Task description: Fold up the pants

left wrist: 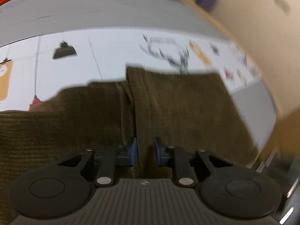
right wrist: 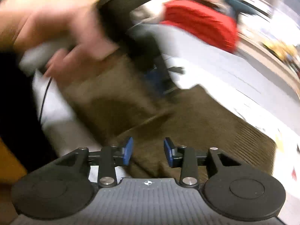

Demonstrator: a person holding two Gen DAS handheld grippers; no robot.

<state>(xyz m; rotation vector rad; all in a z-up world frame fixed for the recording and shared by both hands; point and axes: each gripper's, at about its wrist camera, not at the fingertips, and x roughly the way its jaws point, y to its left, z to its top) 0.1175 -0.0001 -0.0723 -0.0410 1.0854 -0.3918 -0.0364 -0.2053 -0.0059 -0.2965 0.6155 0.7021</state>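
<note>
White printed worktop [left wrist: 112, 56] is covered by olive corduroy pants [left wrist: 178, 103] lying ahead of both tools. A raised fold is straddled by the narrow left hand-held gripper [left wrist: 145, 152]. Fabric lies under the right hand-held gripper [right wrist: 148, 152], parted and holding nothing.

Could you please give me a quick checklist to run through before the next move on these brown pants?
1. Left gripper has cloth: ok, a ridge of the pants stands between its pads.
2. Firmly pinched: cannot tell.
3. Right gripper free: ok, jaws apart over the fabric, nothing pinched.
4. Pants supported: ok, they lie on the white printed cover.
5. Red cloth out of the way: ok, apart from the pants.
6. Clear views: not ok, both are blurred.
</note>
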